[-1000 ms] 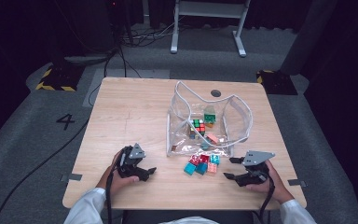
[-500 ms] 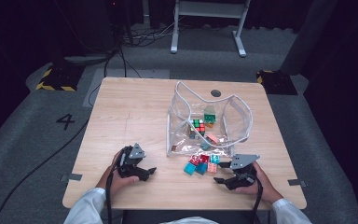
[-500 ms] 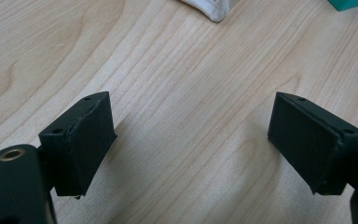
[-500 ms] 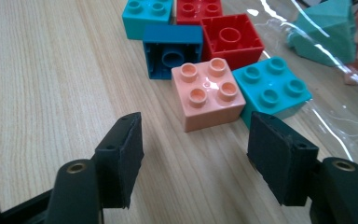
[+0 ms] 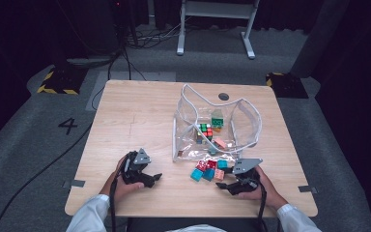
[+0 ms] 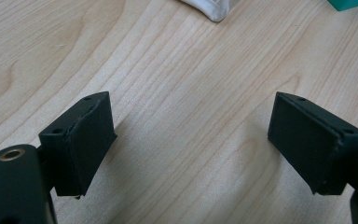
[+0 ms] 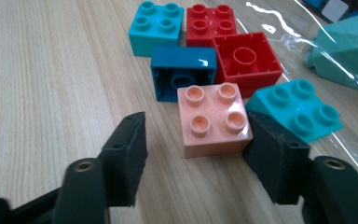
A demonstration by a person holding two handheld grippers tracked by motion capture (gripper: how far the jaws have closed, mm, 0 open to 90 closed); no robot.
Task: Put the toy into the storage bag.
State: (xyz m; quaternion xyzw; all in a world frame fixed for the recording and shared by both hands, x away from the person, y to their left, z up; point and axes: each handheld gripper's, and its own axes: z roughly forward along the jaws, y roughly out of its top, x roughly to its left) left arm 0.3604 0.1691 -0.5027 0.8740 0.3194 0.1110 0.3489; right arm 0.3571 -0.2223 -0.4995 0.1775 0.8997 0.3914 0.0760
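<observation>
A small heap of toy bricks [image 5: 207, 169] lies on the wooden table [image 5: 135, 116] in front of a clear plastic bag [image 5: 244, 121]. In the right gripper view a peach brick [image 7: 213, 119] sits studs-up between the jaws of my right gripper [image 7: 196, 140], close against the right pad with a gap on the left. That gripper is open. Behind the peach brick lie a dark blue brick [image 7: 182, 74], two red bricks [image 7: 247, 60] and two teal bricks [image 7: 157, 25]. My left gripper [image 6: 191, 130] is open over bare wood, left of the heap [image 5: 149, 179].
The bag holds small puzzle cubes [image 5: 205, 130] and other coloured pieces [image 5: 217, 122]. Its white-edged corner [image 6: 212, 9] lies ahead of the left gripper. Cables [image 5: 34, 179] trail over the grey floor at the left. A round hole [image 5: 223, 96] sits near the table's far edge.
My right gripper has moved left across the table up to the bricks, so the peach brick now sits between its jaws. The left gripper has stayed put.
</observation>
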